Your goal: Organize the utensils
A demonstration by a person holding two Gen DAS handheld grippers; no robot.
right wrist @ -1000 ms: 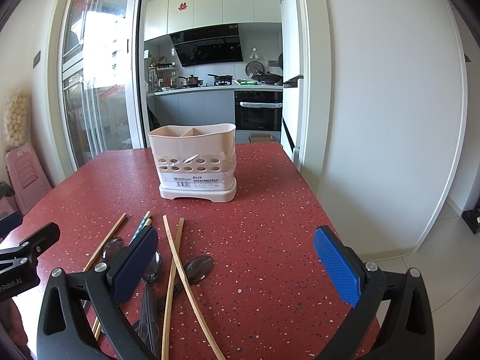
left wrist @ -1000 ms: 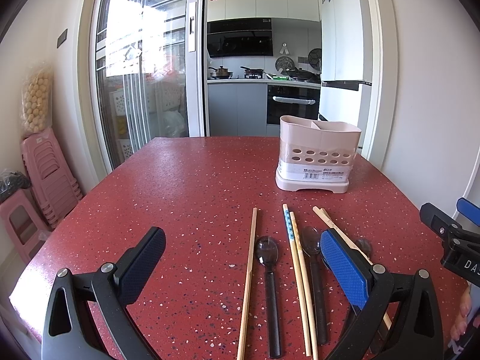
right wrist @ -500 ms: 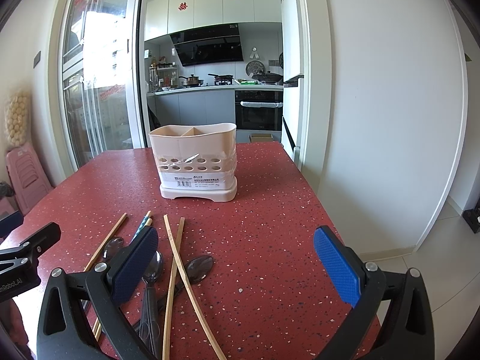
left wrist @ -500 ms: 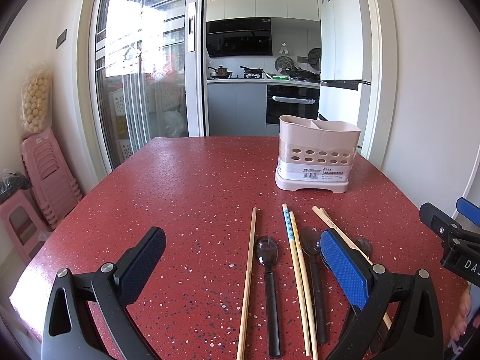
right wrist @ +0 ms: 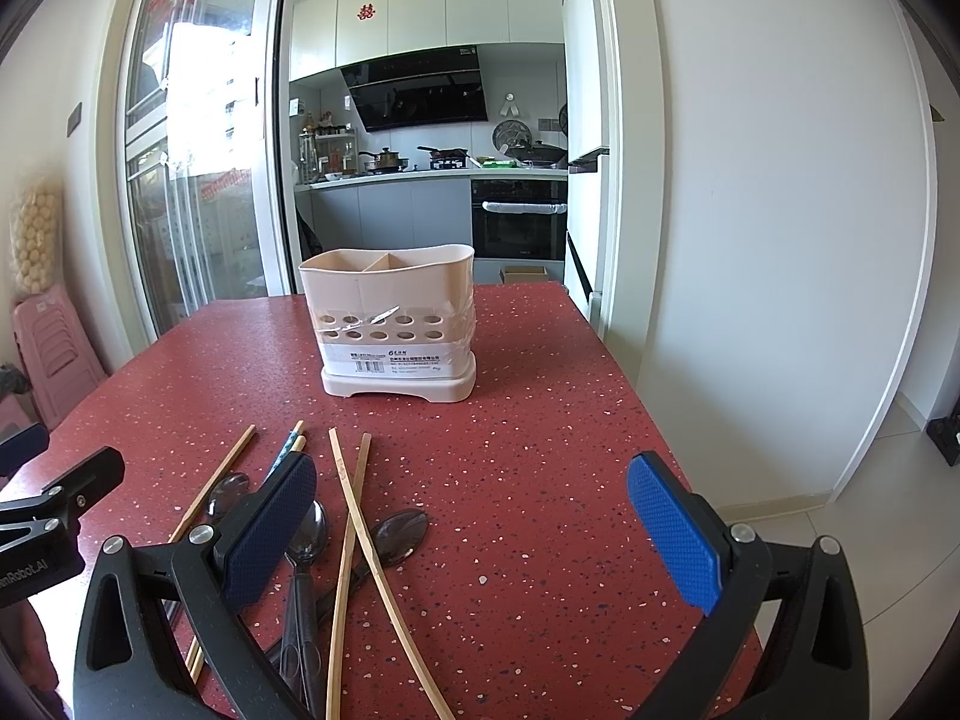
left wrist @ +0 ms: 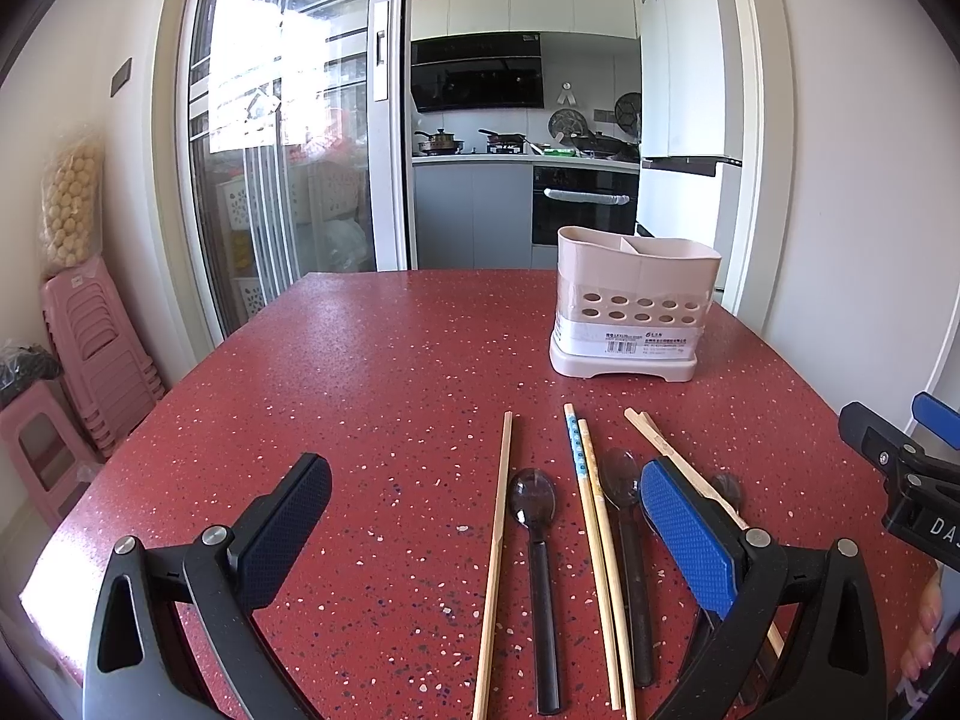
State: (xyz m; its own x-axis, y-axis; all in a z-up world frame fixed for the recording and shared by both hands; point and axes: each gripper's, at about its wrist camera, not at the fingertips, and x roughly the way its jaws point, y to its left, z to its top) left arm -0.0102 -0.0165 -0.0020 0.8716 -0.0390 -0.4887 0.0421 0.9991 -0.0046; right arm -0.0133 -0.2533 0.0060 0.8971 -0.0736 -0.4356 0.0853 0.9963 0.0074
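Note:
A beige utensil holder [left wrist: 633, 306] with two compartments stands upright at the far side of the red speckled table [left wrist: 390, 396]; it also shows in the right wrist view [right wrist: 396, 324]. Several bamboo chopsticks [left wrist: 497, 540] and dark plastic spoons [left wrist: 536, 516] lie on the table in front of it. Two chopsticks [right wrist: 354, 534] cross over a spoon [right wrist: 399, 534] in the right wrist view. My left gripper [left wrist: 486, 516] is open and empty above the near utensils. My right gripper [right wrist: 474, 516] is open and empty, to the right of the utensils.
The table's right edge [right wrist: 624, 372] runs next to a white wall and doorframe. Pink stacked stools [left wrist: 96, 354] stand on the floor at the left. A kitchen lies beyond the sliding glass door [left wrist: 282, 180]. The right gripper's body shows at the left wrist view's right edge [left wrist: 900, 468].

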